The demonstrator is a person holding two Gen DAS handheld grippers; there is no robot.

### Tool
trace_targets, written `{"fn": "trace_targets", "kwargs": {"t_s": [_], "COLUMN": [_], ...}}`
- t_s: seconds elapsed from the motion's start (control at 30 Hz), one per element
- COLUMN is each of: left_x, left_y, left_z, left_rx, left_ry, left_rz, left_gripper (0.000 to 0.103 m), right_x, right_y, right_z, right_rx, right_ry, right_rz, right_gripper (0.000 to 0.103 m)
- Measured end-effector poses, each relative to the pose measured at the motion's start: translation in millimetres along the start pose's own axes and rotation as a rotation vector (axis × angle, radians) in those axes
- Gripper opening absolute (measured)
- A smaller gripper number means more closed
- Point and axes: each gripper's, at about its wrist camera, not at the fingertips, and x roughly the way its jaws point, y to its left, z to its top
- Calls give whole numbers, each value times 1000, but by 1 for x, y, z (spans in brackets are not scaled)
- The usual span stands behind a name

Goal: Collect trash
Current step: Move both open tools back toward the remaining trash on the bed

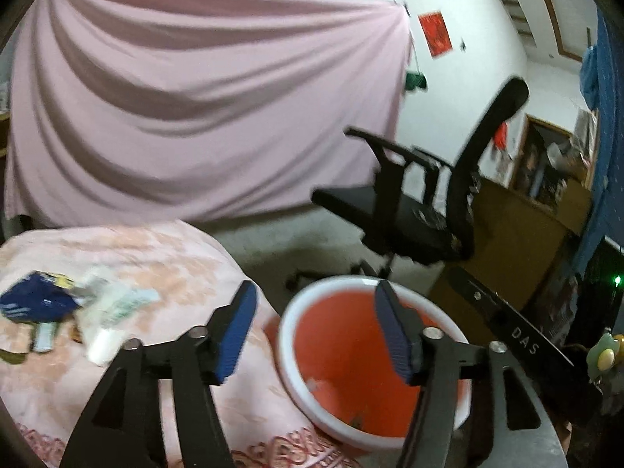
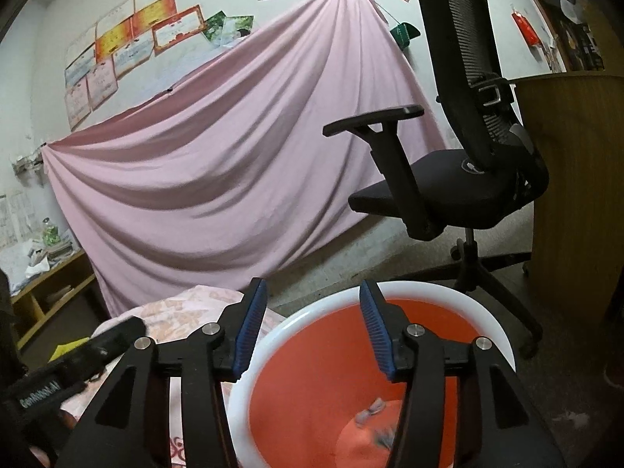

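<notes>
On the left, a desk with a pink flowered cloth carries a blurred heap of trash: a dark blue packet, pale wrappers and a white tube, lying near its left edge. Behind hangs a big pink sheet on the wall. Just beside the right edge of the desk stands the bin, with white rim and orange inside. A few small scraps lie at its bottom. Behind the bin, on the floor, stands a black chair, and to the right of it a wooden cabinet.

The left tongs are open, and nothing is between the blue pads. Their left finger is over the desk edge, and the right finger is over the bin. The trash heap is well apart from them, to the left.

The right tongs are open and empty too. They hang over the bin's left rim, with the scraps below them.
</notes>
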Motion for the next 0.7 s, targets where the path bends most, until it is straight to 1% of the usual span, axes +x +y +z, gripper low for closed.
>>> {"fn": "trace_targets", "kwargs": {"t_s": [0.03, 0.07, 0.1, 0.17, 0.27, 0.33, 0.37, 0.5, 0.57, 0.7], "left_x": [-7, -14, -21, -38, -62, -79, -87, -117, -131, -147], "left_y": [4, 7, 11, 19, 34, 45, 50, 75, 88, 111], "left_z": [1, 2, 3, 3, 4, 4, 3, -5, -10, -16], "left_rx": [-5, -8, -11, -19, -20, -27, -31, -32, -28, -19], "left_ry": [-29, -51, -78, -133, -197, -237, -254, -313, -337, -355], "left_rz": [22, 40, 56, 86, 133, 161, 174, 241, 277, 326], "left_gripper": [74, 87, 91, 98, 101, 101, 101, 101, 101, 101], "right_x": [-2, -4, -7, -13, -19, -26, -29, -35, -37, -38], "right_y": [2, 6, 10, 22, 39, 53, 59, 84, 95, 121], "right_z": [1, 2, 4, 7, 9, 9, 8, 6, 4, 0], "right_rx": [1, 1, 0, -15, -46, -71, -80, -123, -140, -163], "right_ry": [-12, -30, -53, -88, -136, -180, -204, -264, -287, -316], "right_rz": [6, 13, 22, 47, 73, 92, 107, 171, 189, 233], "right_gripper": [65, 72, 79, 80, 88, 102, 103, 103, 103, 103]}}
